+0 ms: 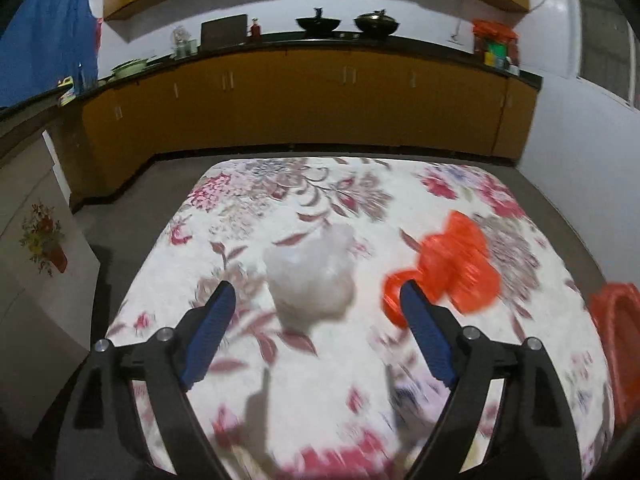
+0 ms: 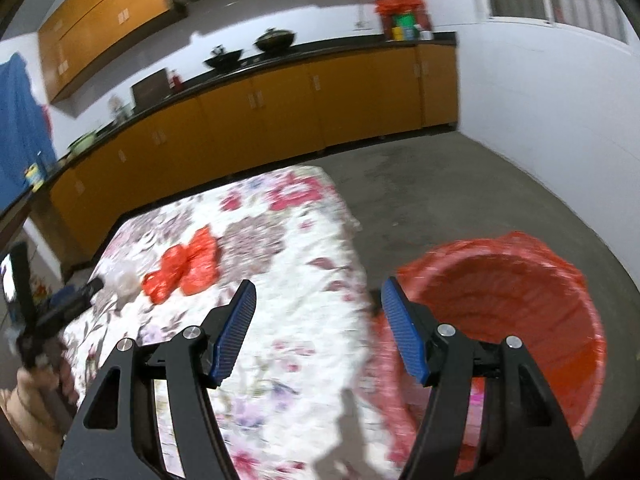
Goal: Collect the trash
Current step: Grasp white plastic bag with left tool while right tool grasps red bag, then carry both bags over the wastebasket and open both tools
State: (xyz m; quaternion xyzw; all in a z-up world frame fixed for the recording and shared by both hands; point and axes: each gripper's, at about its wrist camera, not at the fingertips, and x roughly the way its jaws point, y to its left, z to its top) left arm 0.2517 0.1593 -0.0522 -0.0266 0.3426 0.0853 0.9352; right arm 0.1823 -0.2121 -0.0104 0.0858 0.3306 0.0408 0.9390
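Two grippers: both over a flower-patterned desk (image 1: 360, 380); both views are blurred.
Left gripper (image 1: 316, 300): jaws wide apart, nothing between the pads; blue pads face each other.
Right gripper (image 2: 318, 296): jaws spread wide, empty; the gap straddles the desk's right edge.
White wad (image 1: 310, 276): crumpled pale plastic or paper, hard to tell which; lies on the desk just ahead of the left jaws, a little above the gap between them, touching neither pad.
Red bag (image 1: 448, 268): crumpled red plastic on the desk, just beyond the left gripper's right pad, its lower edge partly hidden behind that pad; right of the white wad and apart from it.
Same bag, right view (image 2: 184, 268): ahead and to the left of the right jaws, well apart from them.
Bin (image 2: 520, 320): red bag-lined bucket on the floor beside the desk, to the right of the right jaws; the right pad overlaps its near rim in the picture; whether it holds anything I cannot tell.
Bin, left view (image 1: 618, 340): only a red edge shows at the far right, past the desk.
Person: a hand (image 2: 30, 392) at the left edge of the right view grips the other gripper's handle.
Background: orange cabinets (image 1: 300, 100) under a dark counter with pots, far beyond both jaws.
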